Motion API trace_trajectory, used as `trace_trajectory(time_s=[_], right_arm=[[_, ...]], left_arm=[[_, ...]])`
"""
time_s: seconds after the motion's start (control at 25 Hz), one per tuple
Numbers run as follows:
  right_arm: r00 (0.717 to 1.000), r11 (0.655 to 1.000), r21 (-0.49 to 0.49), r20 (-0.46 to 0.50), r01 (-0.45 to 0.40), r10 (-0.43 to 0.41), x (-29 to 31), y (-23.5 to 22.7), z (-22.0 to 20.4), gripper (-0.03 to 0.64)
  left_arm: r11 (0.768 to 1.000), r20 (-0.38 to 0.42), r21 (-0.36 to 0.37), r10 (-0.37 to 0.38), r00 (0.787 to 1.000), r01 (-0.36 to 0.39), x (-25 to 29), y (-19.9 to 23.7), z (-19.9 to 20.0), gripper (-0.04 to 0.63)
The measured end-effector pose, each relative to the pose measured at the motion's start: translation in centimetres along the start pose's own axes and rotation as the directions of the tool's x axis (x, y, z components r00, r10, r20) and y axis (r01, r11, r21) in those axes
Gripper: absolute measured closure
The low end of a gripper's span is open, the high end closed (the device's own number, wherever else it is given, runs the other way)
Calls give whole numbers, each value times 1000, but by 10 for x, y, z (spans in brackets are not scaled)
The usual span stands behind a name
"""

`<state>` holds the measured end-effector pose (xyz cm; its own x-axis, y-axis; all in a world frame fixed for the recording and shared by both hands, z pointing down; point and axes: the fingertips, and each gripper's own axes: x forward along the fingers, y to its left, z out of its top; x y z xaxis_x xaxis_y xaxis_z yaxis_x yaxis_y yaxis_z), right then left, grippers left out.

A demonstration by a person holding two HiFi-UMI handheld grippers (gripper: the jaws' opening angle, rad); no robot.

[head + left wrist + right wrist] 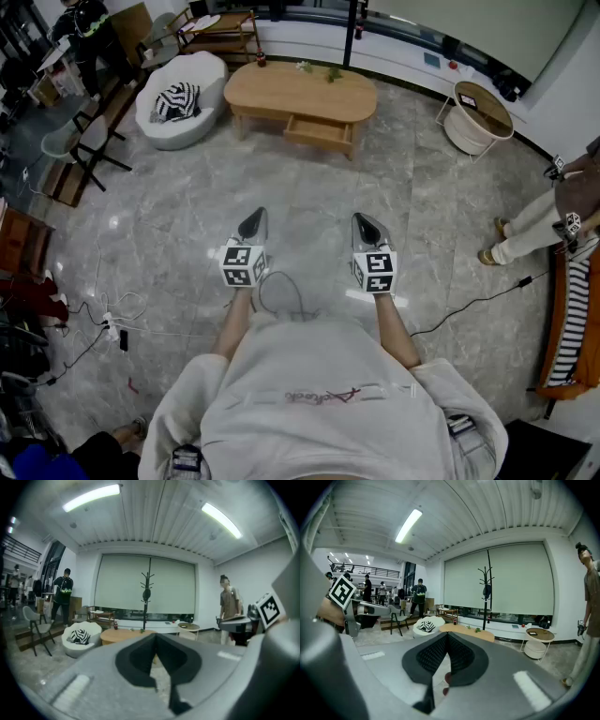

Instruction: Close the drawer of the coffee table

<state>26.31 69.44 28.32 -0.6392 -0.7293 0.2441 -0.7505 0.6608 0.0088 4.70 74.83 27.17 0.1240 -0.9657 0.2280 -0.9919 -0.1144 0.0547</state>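
Both pairs of jaws are pressed together with nothing between them, the left gripper (256,221) and right gripper (367,225) held side by side in front of the person and tilted slightly down over the grey stone floor (309,202). The coffee table (300,87) stands well apart, across the room, and its drawer (319,132) juts out from the near side, apparently about halfway, though that is hard to judge from here. Nothing of the closing is done: the approach and the push are both left.
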Motion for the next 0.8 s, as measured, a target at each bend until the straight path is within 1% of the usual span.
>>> trace_trajectory(time_s=[0.24,0.4,0.56,0.8], right_arm=[[1000,1000,1,16,-26,26,-4,-14,3,614],[999,999,-10,15,-43,44,-6,-21,-3,614],[998,998,-10,2,-61,61,-11,-24,-14,614],[996,996,-7,-5,-89,89,0,-19,-20,614]], left_arm=[[1000,10,11,11,1000,-11,9,-16,7,598],[1000,15,10,28,999,-28,9,-27,4,598],[1000,1,3,29,1000,-29,9,-42,-9,598],[999,-12,-5,40,999,-40,10,-40,-18,597]])
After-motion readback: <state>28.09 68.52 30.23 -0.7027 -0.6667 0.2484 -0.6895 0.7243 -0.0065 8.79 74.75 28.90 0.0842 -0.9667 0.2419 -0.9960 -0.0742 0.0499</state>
